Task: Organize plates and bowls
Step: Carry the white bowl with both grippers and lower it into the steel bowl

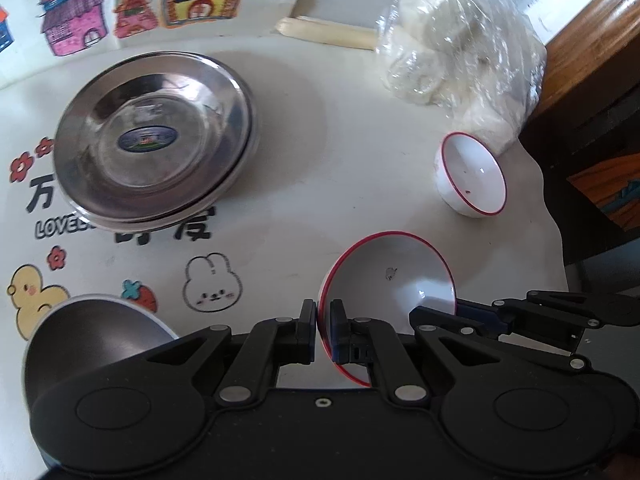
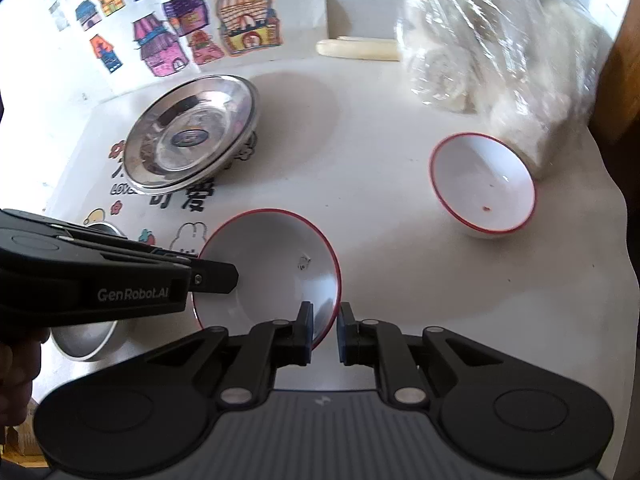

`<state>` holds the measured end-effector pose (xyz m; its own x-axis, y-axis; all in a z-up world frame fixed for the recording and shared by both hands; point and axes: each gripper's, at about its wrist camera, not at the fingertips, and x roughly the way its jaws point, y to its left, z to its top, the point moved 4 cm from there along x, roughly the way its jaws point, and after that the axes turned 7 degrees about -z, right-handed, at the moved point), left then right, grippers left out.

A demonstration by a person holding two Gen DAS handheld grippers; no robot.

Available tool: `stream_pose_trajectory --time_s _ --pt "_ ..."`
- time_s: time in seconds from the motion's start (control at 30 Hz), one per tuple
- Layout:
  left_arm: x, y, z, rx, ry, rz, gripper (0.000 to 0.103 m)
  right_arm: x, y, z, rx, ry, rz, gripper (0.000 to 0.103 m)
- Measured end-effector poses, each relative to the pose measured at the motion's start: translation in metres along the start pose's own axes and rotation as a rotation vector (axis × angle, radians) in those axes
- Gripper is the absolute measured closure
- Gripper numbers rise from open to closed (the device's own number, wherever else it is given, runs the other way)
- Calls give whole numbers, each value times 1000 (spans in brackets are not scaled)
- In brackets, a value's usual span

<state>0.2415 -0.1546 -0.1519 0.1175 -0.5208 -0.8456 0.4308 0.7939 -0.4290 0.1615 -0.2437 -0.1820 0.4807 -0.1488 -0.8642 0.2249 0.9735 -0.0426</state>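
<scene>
A white bowl with a red rim (image 1: 388,276) (image 2: 272,268) is near me on the table. My left gripper (image 1: 323,330) is shut on its left rim; it shows from the side in the right wrist view (image 2: 216,276). My right gripper (image 2: 325,332) straddles the bowl's right rim with a small gap, open. It appears in the left wrist view (image 1: 460,312). A second red-rimmed bowl (image 1: 472,174) (image 2: 482,186) lies tilted at the right. Stacked steel plates (image 1: 154,140) (image 2: 190,138) sit at the back left. A steel bowl (image 1: 92,340) (image 2: 86,340) is at the near left.
A clear plastic bag of white buns (image 1: 460,52) (image 2: 500,60) stands at the back right, touching the second bowl. A pale stick (image 1: 328,32) (image 2: 358,49) lies against the wall. The table's edge (image 1: 556,240) drops off at the right. The tablecloth (image 1: 280,160) has cartoon prints.
</scene>
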Motion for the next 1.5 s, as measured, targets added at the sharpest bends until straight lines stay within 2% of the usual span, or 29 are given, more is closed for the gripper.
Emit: stream_pose_trajectory --time_s 0.8,1.17,1.3,1.5 --pt "-45 27 -12 -86 -88 11 97 -22 40 10 -111 -49 25 90" --pt "-90 72 -41 -224 -130 65 97 -33 95 14 -258 -70 139 90" --pt "-96 91 -53 -283 -124 95 97 -30 118 14 -318 -53 190 90" --pt "-98 108 -63 -321 -116 124 97 -20 142 13 -367 -26 216 90"
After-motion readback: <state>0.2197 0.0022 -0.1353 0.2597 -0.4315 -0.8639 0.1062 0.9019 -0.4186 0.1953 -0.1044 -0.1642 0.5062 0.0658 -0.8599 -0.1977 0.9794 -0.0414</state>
